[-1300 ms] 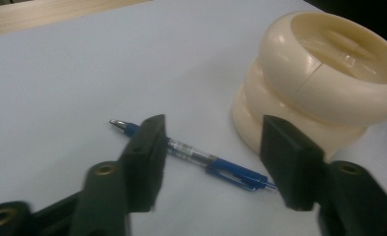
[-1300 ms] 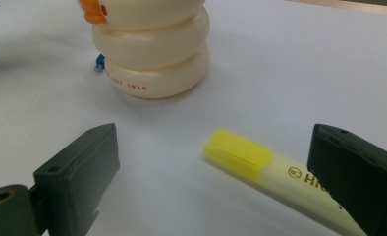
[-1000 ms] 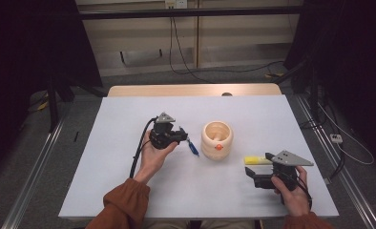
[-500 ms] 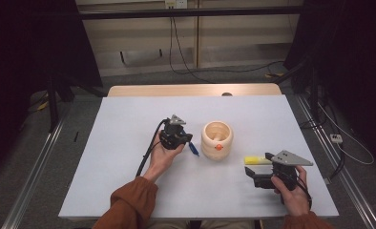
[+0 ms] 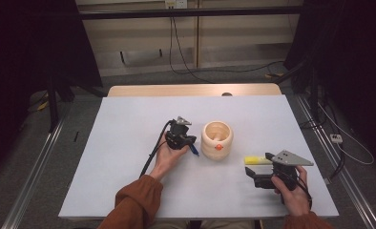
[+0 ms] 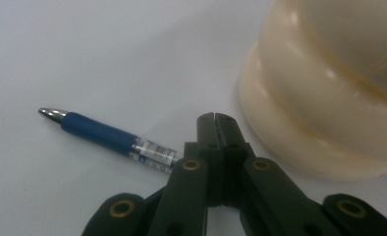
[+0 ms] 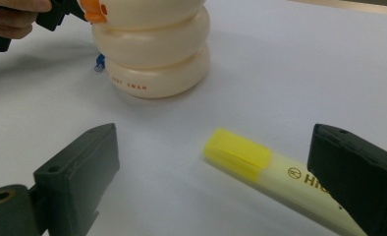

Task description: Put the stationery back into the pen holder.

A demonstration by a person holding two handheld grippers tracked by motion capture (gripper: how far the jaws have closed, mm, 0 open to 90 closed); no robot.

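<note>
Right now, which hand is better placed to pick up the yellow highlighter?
Right. The right tongs stand open with the yellow plastic highlighter lying on the white table between the jaws. The left tongs are shut, over by the blue pen beside the cream ringed holder.

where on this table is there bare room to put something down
The white table is bare on its whole left side, from its left edge to the left gripper, and along the far edge behind the cream ringed holder. It is crowded mid-right: the blue pen lies beside the holder, and the yellow highlighter lies between the right gripper's open fingers.
</note>
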